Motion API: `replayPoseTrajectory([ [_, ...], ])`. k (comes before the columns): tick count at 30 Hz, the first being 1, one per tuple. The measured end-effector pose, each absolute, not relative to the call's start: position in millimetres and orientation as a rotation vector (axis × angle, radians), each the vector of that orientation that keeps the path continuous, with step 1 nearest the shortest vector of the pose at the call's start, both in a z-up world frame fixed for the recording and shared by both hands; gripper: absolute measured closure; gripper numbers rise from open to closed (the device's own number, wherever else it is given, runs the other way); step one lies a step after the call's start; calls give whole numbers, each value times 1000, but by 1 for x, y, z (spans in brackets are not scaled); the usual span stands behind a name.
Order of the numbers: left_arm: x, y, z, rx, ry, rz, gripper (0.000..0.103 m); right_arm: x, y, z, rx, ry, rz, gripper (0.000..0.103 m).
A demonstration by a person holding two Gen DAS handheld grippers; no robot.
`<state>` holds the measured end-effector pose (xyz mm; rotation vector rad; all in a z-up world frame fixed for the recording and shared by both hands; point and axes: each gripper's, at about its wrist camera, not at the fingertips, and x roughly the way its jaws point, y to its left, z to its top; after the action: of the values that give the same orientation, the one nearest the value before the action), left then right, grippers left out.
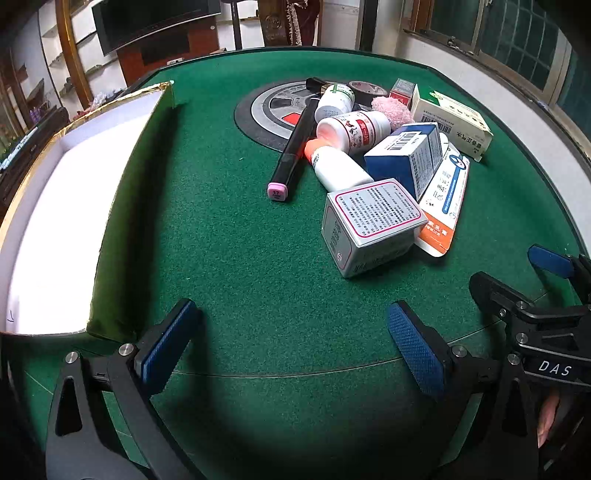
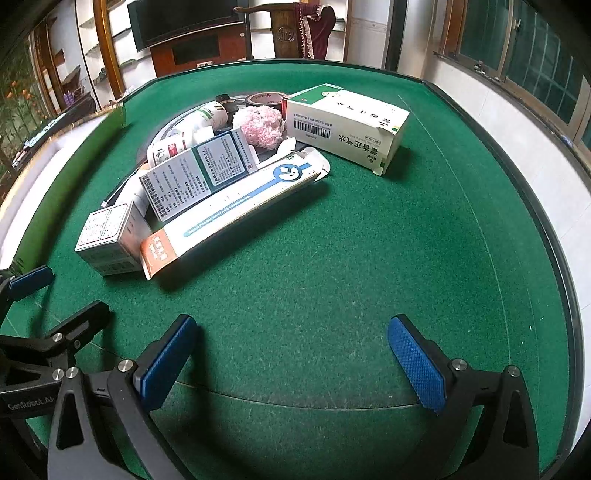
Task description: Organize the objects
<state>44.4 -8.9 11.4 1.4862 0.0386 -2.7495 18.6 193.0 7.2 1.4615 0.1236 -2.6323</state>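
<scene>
Currently the left hand-held gripper hangs spread and empty above the green counter. So does the right hand-held gripper. Both sit near a gray box.

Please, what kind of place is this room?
Probably a home living room: a green felt game table with a centre dial, a TV, and a wooden chair behind it.

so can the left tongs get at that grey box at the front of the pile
Probably yes: the left tongs are open, the grey box sits nearest them at the pile's edge, and only bare green felt lies between.
</scene>
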Motion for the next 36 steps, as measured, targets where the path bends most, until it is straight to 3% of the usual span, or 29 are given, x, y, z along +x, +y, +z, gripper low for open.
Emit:
replayPoseTrajectory([
  [21,44,-3,8,1490,35,-2735,0,9,195,5,1467,113,-2638,0],
  [24,31,2,6,1604,-43,-2834,0,10,204,7,1486,99,-2651,0],
  [28,42,-21,20,1634,11,-2966,1,17,227,23,1423,26,-2703,0],
  [32,50,-43,42,1570,20,-3076,11,19,243,50,1275,-14,-2770,0],
  [33,53,-43,42,1556,66,-3111,17,16,244,57,1231,-30,-2781,0],
  [34,50,-40,43,1582,44,-3111,36,14,244,62,1205,-41,-2785,0],
  [35,47,-32,40,1621,18,-3123,45,10,241,67,1176,-60,-2784,0],
  [36,44,-19,36,1624,-51,-3131,47,7,239,71,1141,-85,-2781,0],
])
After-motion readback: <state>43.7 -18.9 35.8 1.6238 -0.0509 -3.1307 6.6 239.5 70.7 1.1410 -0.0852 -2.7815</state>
